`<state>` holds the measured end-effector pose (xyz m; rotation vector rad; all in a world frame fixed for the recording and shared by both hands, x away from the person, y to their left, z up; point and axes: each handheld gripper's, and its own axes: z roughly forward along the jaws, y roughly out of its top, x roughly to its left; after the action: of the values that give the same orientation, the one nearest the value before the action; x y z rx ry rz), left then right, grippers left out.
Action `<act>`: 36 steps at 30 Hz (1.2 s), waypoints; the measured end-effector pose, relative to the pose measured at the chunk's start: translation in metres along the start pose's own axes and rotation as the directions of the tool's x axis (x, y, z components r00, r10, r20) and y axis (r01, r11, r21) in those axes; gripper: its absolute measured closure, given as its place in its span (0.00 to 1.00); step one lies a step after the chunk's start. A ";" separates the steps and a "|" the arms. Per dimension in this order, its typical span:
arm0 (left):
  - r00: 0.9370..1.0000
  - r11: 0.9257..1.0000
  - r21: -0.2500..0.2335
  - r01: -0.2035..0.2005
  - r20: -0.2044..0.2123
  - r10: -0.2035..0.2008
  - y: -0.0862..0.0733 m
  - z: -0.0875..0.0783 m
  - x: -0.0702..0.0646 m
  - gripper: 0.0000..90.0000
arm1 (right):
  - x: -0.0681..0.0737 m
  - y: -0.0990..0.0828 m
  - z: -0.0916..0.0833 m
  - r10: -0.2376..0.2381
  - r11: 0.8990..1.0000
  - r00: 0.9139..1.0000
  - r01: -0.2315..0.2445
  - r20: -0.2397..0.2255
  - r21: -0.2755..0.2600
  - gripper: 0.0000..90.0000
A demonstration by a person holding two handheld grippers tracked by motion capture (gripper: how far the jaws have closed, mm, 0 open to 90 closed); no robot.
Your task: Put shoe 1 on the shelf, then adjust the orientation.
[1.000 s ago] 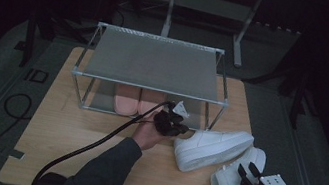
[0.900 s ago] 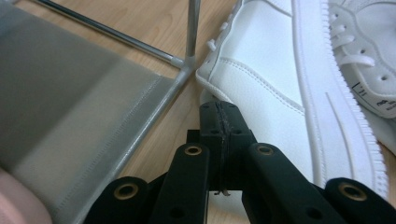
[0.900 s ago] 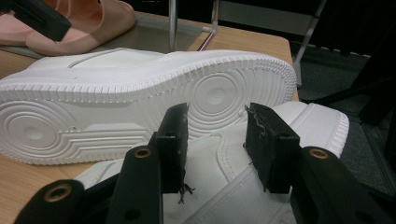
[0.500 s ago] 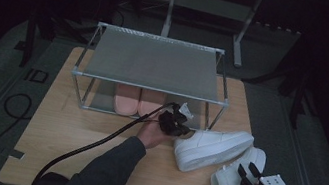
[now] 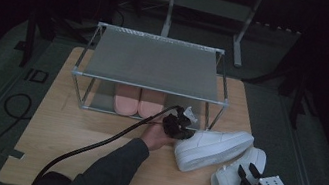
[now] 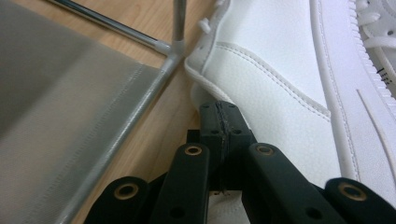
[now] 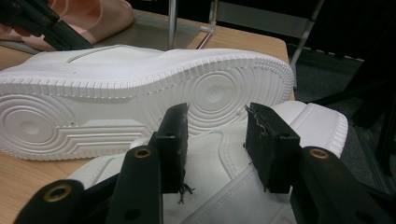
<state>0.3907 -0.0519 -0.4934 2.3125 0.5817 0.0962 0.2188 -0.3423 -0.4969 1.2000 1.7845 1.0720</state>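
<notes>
White sneaker (image 7: pixel 140 93) shows ribbed sole.

The white sneaker (image 6: pixel 280 93) at the right of the left gripper view looks like pebbled, matt leather with stitched seams, and its sole (image 7: pixel 140 98), across the middle of the right gripper view, is matt white rubber moulded in rings and ridged edges — the second sneaker (image 7: pixel 224 186) below it has the same grained finish. The rack (image 5: pixel 152 62) in the upper middle of the high view has thin, slightly shiny metal tubes and a grey woven cloth shelf (hemmed along its edge), standing on a pale wood-grain table (image 5: pixel 74 133), smooth and matt. Both the left gripper (image 6: pixel 219 130) and right gripper (image 7: pixel 215 135) have matt black plastic jaws with brass-coloured rivets — and the pink slippers (image 5: pixel 138 101) under the shelf look like soft, smooth foam.
</notes>
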 end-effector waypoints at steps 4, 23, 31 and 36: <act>1.000 1.000 -0.003 -0.004 0.009 0.004 0.001 -0.002 0.001 1.00 | 0.000 0.000 0.000 0.001 1.000 1.000 -0.001 -0.003 -0.001 0.65; 0.998 1.000 -0.019 0.001 0.056 0.000 0.004 -0.007 -0.008 1.00 | 0.001 -0.001 0.001 0.000 1.000 1.000 0.000 0.000 -0.004 0.65; 0.996 1.000 0.002 -0.017 0.086 0.017 0.003 -0.009 -0.013 0.99 | 0.001 -0.001 0.001 -0.001 1.000 1.000 0.001 0.003 -0.005 0.65; 0.993 0.999 0.019 -0.036 0.112 0.034 0.000 -0.009 -0.017 0.99 | 0.001 -0.001 0.000 -0.003 1.000 1.000 0.003 0.004 -0.004 0.65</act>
<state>0.3729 -0.0535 -0.4848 2.3315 0.4880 -0.0233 0.2185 -0.3416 -0.4981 1.1957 1.7798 1.0700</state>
